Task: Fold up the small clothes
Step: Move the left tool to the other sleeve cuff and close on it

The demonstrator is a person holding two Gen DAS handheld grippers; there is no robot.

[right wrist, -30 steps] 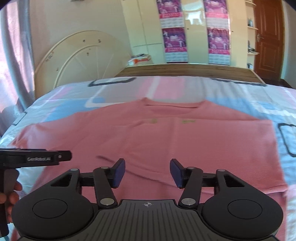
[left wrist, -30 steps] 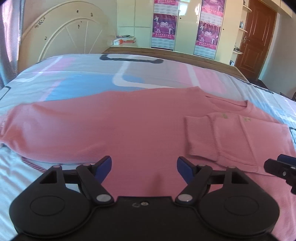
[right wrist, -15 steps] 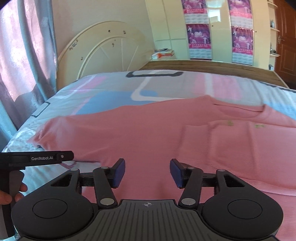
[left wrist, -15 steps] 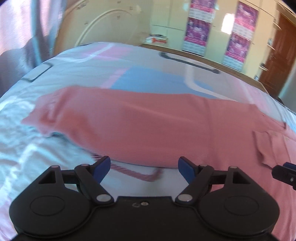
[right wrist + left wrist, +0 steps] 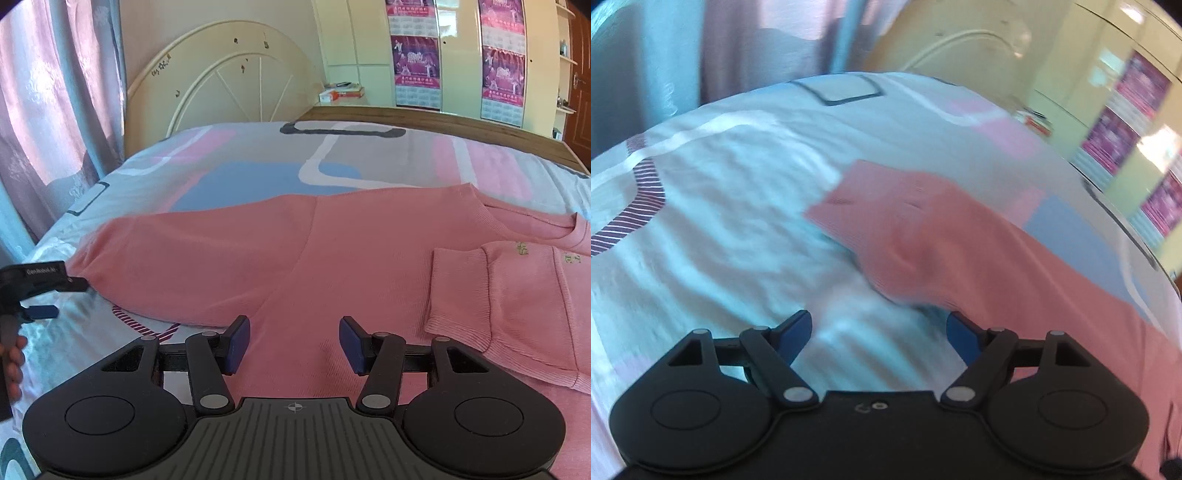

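Observation:
A pink sweater (image 5: 332,258) lies flat on the patterned bedsheet (image 5: 258,162). One sleeve (image 5: 498,295) is folded across its chest. The other sleeve (image 5: 177,254) stretches out to the left, and its cuff end (image 5: 871,199) shows blurred in the left wrist view. My left gripper (image 5: 879,332) is open over the bare sheet just short of that cuff, with nothing between its fingers. In the right wrist view the left gripper (image 5: 55,295) sits at the left edge beside the cuff, held by a hand (image 5: 13,362). My right gripper (image 5: 295,339) hovers open over the sweater's lower body.
A cream arched headboard (image 5: 229,74) stands at the far left end of the bed, with curtains (image 5: 55,92) beside it. A wooden bed rail (image 5: 424,122) runs along the far side. Behind it are wardrobes with purple posters (image 5: 417,62) and a box (image 5: 340,94).
My left gripper has swung left along the outstretched sleeve to its cuff and rolled. My right gripper has also shifted left, so the folded sleeve now lies to its right.

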